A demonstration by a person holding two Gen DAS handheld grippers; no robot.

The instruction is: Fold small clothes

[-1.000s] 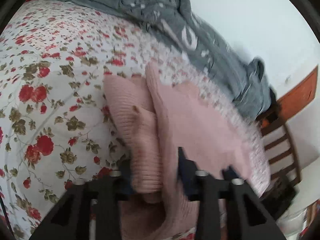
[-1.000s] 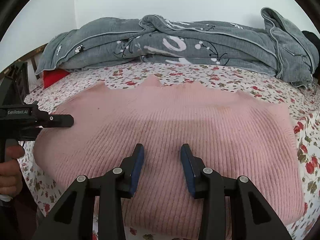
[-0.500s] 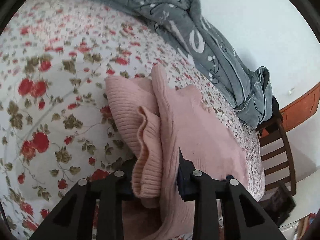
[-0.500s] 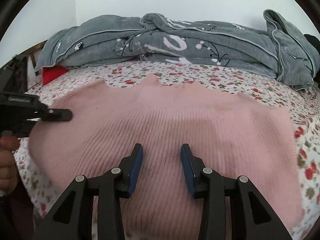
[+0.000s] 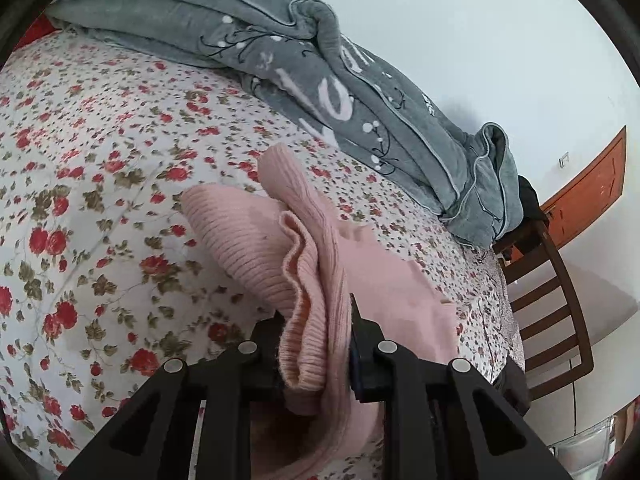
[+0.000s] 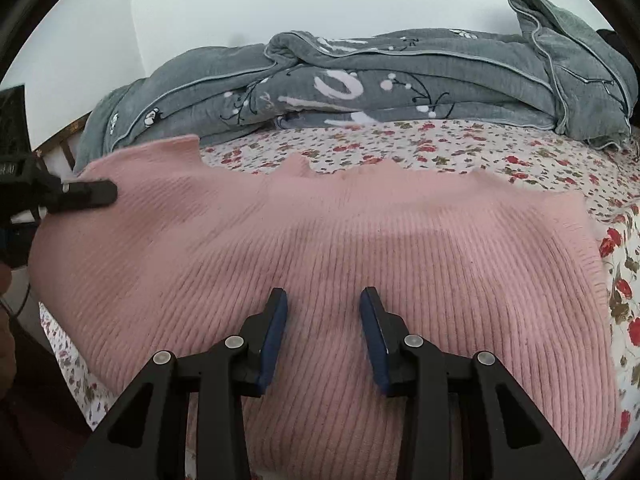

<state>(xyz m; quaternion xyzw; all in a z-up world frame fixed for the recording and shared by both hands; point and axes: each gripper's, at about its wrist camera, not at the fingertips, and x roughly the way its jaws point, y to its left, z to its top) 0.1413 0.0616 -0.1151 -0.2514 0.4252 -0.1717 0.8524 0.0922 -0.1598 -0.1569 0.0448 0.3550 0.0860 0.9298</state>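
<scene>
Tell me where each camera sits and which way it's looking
Left wrist: on the left tool, looking down across the floral bed; its fingers clamp the pink sweater.
Right wrist: on the right tool, open over the sweater, facing the grey blanket; the left tool shows.
Shared: sweater, blanket, bed.

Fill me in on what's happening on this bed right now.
A person is folding a pink knitted sweater spread on the floral bedsheet. The left hand-held gripper is clamped on a bunched edge of the sweater, its jaws having just closed further, and that side is raised off the bed. The right hand-held gripper is over the sweater's middle, jaws apart, gripping nothing.
</scene>
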